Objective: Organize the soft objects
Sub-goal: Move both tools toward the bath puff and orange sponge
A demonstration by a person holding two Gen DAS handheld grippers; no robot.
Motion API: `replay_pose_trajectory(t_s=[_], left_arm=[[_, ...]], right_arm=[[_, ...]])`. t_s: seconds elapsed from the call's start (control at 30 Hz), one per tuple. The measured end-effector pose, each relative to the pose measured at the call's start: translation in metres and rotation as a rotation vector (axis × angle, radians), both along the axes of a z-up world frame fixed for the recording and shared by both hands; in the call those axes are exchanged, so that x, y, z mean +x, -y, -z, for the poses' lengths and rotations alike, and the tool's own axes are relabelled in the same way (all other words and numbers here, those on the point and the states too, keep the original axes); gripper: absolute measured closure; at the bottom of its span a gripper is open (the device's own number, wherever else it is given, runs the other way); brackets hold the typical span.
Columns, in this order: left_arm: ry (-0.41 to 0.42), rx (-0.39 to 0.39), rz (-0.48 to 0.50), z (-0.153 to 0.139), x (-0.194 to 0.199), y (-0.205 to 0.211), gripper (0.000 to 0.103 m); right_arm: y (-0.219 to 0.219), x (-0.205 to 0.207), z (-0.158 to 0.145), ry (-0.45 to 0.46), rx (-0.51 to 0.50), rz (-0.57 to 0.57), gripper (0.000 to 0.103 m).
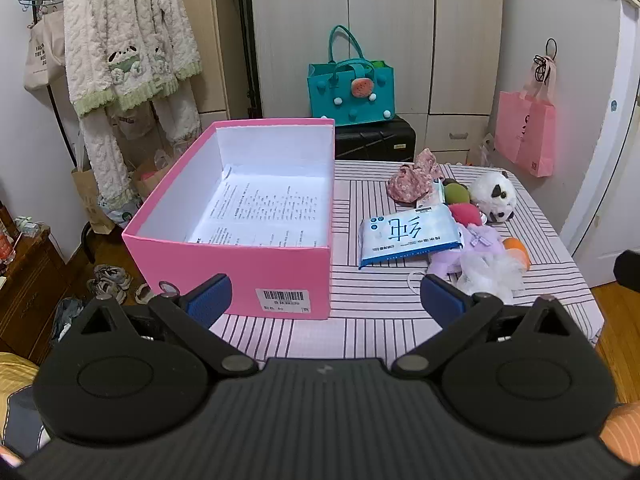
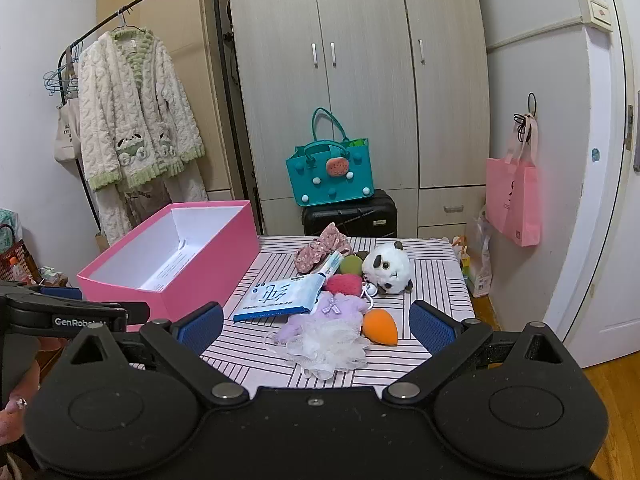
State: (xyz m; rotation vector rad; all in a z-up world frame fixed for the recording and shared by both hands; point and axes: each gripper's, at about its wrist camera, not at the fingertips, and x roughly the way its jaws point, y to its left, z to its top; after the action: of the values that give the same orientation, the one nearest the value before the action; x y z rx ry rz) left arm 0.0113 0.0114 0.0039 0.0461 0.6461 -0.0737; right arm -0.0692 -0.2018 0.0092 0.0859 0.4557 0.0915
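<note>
An open pink box [image 1: 248, 268] [image 2: 192, 268] with printed paper inside stands on the left of a striped table [image 1: 360, 328] [image 2: 432, 276]. To its right lies a pile of soft things: a blue tissue pack [image 1: 408, 236] [image 2: 280, 296], a panda plush [image 1: 494, 196] [image 2: 390, 268], a purple plush [image 1: 480, 244] [image 2: 332, 312], a white mesh pouf [image 1: 490, 274] [image 2: 332, 346], an orange sponge [image 2: 380, 326], a floral cloth [image 1: 414, 178] [image 2: 320, 250]. My left gripper [image 1: 324, 296] is open and empty before the box. My right gripper [image 2: 316, 322] is open and empty, near the pouf.
A teal felt bag [image 1: 352, 88] sits on a black suitcase [image 1: 374, 142] behind the table. A pink bag [image 1: 526, 136] hangs on the right wall. Fleece pyjamas [image 1: 128, 40] hang on a rack at the left. Shoes [image 1: 110, 280] lie on the floor.
</note>
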Motion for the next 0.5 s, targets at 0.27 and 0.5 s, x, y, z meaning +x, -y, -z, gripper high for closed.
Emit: replay_pose_trajectory(t_s=[0.27,0.5], left_arm=[[0.006,0.028,0.009,-0.0031,-0.0052,0.0004,0.000],[0.011,0.043,0.009,-0.0071,-0.0057,-0.0031,0.000]], right_arm=[[0.0046,0.0018,0.0018,-0.024,0.007,-0.024,0.002],[0.0051,-0.0025,0.0017,-0.017,-0.001,-0.022,0.002]])
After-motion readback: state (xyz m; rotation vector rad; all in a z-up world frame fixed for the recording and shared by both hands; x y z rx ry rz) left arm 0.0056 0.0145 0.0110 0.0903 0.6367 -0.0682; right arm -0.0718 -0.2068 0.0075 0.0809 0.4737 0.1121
